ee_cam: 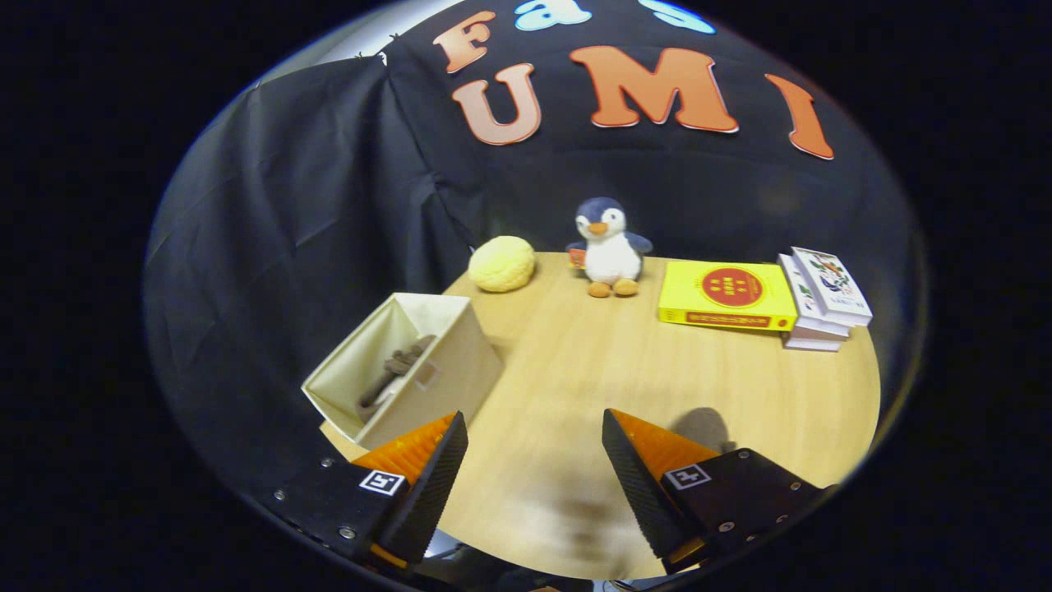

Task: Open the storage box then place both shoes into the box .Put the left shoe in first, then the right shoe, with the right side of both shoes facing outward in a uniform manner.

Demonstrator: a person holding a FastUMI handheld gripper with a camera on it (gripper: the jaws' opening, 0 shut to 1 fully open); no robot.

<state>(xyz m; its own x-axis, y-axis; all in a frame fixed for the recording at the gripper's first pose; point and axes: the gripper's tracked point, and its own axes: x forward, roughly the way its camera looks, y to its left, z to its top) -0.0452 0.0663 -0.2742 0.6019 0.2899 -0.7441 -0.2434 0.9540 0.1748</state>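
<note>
A cream fabric storage box (pixel 444 374) stands open-topped on the wooden table (pixel 625 386), just ahead of my left finger. Inside it lies a brown shoe (pixel 396 370), resting lengthwise against the box's inner wall; I cannot tell if a second shoe is under it. My gripper (pixel 534 444) hovers above the table to the right of the box, open, with nothing between its orange-and-black fingers (pixel 427 469).
At the table's far side sit a yellow round plush (pixel 501 263), a penguin toy (pixel 608 247), a yellow book (pixel 727 294) and a stack of white books (pixel 822 300). The table's rounded front edge lies below my fingers. Black cloth walls the booth.
</note>
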